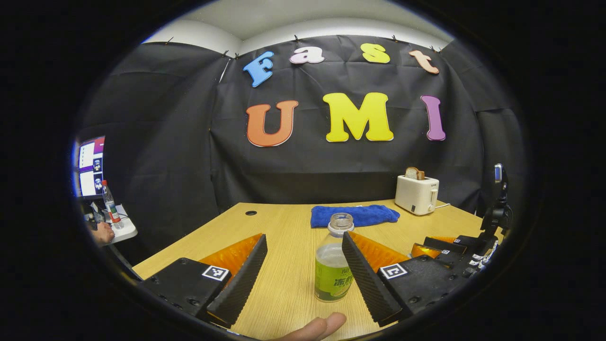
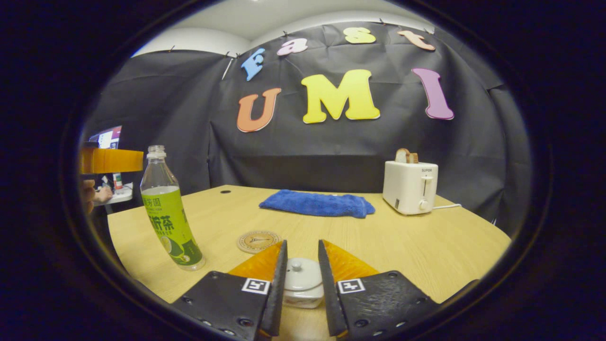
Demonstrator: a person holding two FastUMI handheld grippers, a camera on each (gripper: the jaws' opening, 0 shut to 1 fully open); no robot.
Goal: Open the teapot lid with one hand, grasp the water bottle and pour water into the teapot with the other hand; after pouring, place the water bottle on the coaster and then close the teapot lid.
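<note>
Between my left claw's (image 1: pixel 303 265) spread fingers stands the water bottle (image 1: pixel 333 265), uncapped, upright on the tabletop (image 1: pixel 284 227), close against the right-hand finger; whether that finger touches it, I cannot tell. My right claw (image 2: pixel 302 270) hangs parted just above the teapot (image 2: pixel 303 284), lid (image 2: pixel 299 277) on, fingers flanking it without pressing. Ahead and left of that claw lies the coaster (image 2: pixel 258 241); beyond, a blue towel (image 2: pixel 317 203) and toaster (image 2: pixel 410 187).
</note>
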